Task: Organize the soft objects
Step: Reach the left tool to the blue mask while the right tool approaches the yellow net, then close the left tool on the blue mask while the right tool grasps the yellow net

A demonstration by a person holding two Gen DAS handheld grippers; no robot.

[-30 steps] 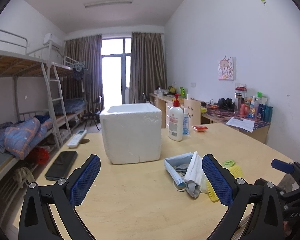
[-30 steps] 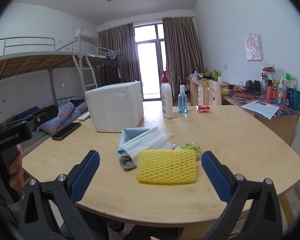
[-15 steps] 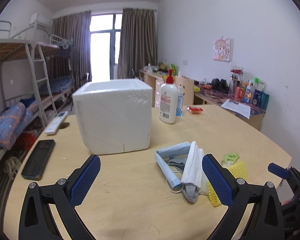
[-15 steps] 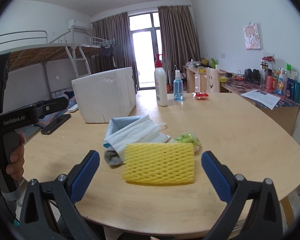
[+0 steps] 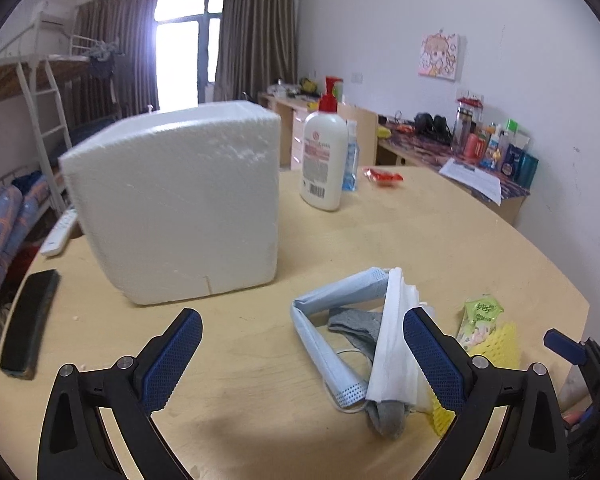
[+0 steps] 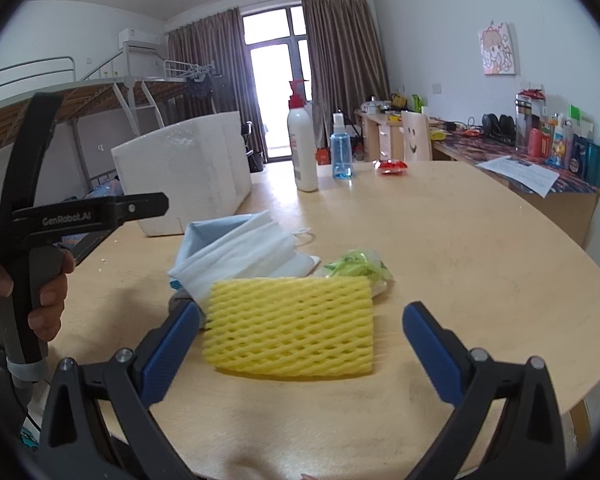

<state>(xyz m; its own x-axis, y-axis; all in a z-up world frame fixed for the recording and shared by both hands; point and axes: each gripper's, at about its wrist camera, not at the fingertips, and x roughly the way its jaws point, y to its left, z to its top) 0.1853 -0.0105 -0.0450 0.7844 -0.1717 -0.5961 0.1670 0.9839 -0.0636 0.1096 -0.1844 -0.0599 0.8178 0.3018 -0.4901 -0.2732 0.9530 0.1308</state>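
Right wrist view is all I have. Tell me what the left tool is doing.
Observer: The left tool is open and empty, pointed at the bare table between the foam box and the pile.
Operator: Now the pile. Report what sits under the white mask.
Observer: A grey sock lies under the white mask, with one end poking out on the near side. The blue mask bends around it.
Operator: List what is on the far side of the box from the pile.
Observer: A black phone and a white remote lie near the table's edge.
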